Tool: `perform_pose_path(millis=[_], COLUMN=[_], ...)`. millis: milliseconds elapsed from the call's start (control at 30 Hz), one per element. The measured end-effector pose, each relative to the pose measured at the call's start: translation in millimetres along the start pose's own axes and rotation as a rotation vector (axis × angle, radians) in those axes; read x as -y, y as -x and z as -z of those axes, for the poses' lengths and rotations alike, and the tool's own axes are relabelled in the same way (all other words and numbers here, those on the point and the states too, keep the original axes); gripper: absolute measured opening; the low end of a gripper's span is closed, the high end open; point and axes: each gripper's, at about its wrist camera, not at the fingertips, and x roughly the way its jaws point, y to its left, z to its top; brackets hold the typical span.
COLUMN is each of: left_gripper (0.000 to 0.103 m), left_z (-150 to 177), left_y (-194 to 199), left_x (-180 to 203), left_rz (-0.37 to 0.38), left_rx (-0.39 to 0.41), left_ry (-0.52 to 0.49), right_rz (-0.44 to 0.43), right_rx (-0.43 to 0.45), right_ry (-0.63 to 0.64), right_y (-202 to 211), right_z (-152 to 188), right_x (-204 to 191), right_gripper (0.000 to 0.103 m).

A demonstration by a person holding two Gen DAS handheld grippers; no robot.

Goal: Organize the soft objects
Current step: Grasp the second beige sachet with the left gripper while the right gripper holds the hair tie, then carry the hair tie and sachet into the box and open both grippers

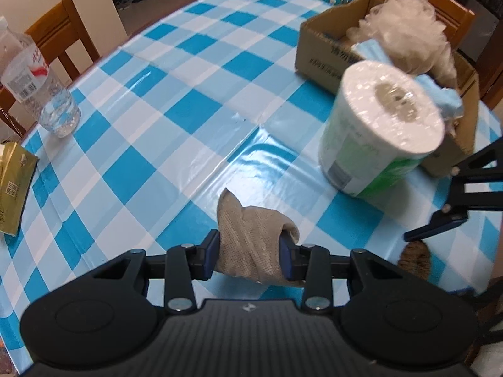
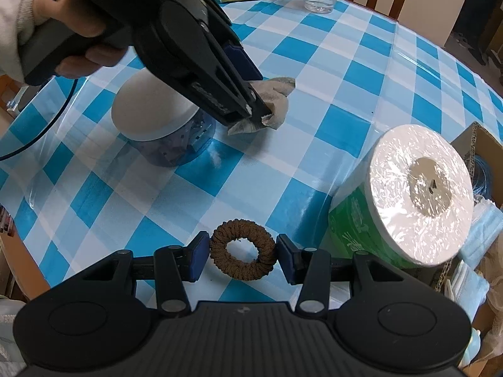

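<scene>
My left gripper (image 1: pixel 250 253) is shut on a beige mesh sock (image 1: pixel 251 238) and holds it just above the checked tablecloth; it also shows in the right wrist view (image 2: pixel 261 106), with the sock (image 2: pixel 276 97) bunched at its tips. My right gripper (image 2: pixel 242 256) has its jaws on both sides of a brown hair scrunchie (image 2: pixel 242 256) lying on the table, pads touching its sides. In the left wrist view the right gripper's fingers (image 1: pixel 440 220) stand over the scrunchie (image 1: pixel 413 257). A wrapped toilet paper roll (image 1: pixel 380 125) stands beside a cardboard box (image 1: pixel 327 59).
The box holds blue face masks (image 1: pixel 440 91) and a plastic-wrapped bundle (image 1: pixel 408 28). A water bottle (image 1: pixel 37 84) and a gold tissue pack (image 1: pixel 12 188) are at the left. A clear jar with a white lid (image 2: pixel 157 119) stands near the left gripper. Wooden chairs (image 1: pixel 63 31) ring the table.
</scene>
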Motion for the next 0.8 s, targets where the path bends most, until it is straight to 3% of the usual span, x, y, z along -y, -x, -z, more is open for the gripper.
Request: perform_pose_path(millis=[400, 800], left_gripper=[0.038, 0.037], left_z=[8, 18], left_y=[51, 83], left_x=[33, 103], left_rz=[0.003, 0.071], left_rx=[0.065, 0.061], left_ry=[0.013, 0.002], right_rz=[0.033, 0.064], right_rx=[0.056, 0.099], right_ry=[-0.055, -0.144], right_y=[30, 70], right_z=[19, 63], right_x=[4, 18], right_gripper=[0.052, 0.052])
